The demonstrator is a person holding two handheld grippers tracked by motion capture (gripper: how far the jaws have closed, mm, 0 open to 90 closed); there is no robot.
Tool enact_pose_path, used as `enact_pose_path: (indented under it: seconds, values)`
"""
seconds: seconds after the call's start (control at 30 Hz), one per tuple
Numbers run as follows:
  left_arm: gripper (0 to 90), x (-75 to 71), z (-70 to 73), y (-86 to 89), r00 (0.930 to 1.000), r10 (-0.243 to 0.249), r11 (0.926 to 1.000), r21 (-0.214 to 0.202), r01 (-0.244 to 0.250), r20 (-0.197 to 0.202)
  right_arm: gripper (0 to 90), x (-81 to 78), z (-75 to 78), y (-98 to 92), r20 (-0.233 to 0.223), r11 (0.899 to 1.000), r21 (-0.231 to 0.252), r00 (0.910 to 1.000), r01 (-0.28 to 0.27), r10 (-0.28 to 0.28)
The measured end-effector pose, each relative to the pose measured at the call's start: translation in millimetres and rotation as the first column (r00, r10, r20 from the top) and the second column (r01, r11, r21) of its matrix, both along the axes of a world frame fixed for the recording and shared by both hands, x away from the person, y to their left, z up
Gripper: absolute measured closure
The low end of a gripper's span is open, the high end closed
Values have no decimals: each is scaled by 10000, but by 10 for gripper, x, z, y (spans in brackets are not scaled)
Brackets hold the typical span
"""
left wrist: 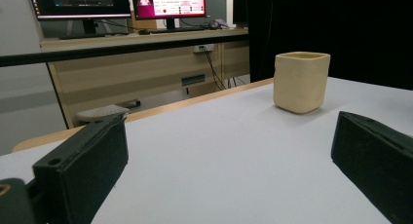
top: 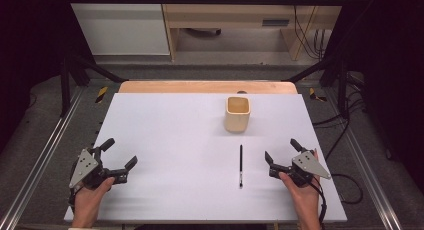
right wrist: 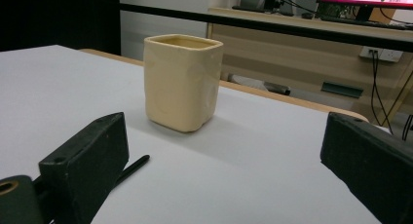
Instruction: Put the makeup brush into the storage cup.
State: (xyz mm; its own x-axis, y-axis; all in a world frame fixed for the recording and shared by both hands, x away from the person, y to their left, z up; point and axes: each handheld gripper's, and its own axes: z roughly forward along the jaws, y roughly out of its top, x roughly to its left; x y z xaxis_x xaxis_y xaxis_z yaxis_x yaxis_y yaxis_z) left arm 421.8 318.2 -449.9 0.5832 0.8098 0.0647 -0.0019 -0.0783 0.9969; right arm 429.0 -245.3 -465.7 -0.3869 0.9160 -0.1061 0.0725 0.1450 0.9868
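Observation:
A cream square cup (top: 237,113) stands upright on the white table top (top: 175,140), toward the back right of centre. A thin black pen (top: 240,165) lies in front of it, pointing away from the person. My left gripper (top: 119,153) rests near the front left corner, open and empty, a hand behind it. My right gripper (top: 281,151) sits just right of the pen, open and empty. In the left gripper view the cup (left wrist: 300,81) stands far off at the right. In the right gripper view the cup (right wrist: 182,81) is close ahead and the pen's tip (right wrist: 132,168) pokes out beside the left jaw.
A wooden strip (top: 207,86) edges the table's far side. Black frame bars (top: 80,65) and cables (top: 345,125) flank the table. A desk with monitors (left wrist: 117,2) stands beyond it.

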Motion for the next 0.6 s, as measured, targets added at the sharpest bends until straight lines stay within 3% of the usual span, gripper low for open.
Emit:
enact_pose_path:
  seconds: [0.13,0.3,0.37,0.43,0.6]
  values:
    - [0,-7,6,11,10000,5,9999,104,-6,36,53,6,14,51,-128,10000,-34,9999,34,-34]
    - [1,9,4,12,10000,-24,10000,84,24,40,53,31,94,138,-657,9979,-642,9978,92,-134]
    - [1,9,0,12,10000,-18,10000,86,18,22,49,33,114,130,-844,9982,-600,9963,79,-130]
    - [1,8,-3,7,10000,-34,9999,121,33,30,41,24,146,108,-1261,9977,-653,9916,204,-286]
    - [2,13,3,4,10000,-52,10000,16,52,21,40,-13,240,75,-1779,9951,-961,9832,234,-403]
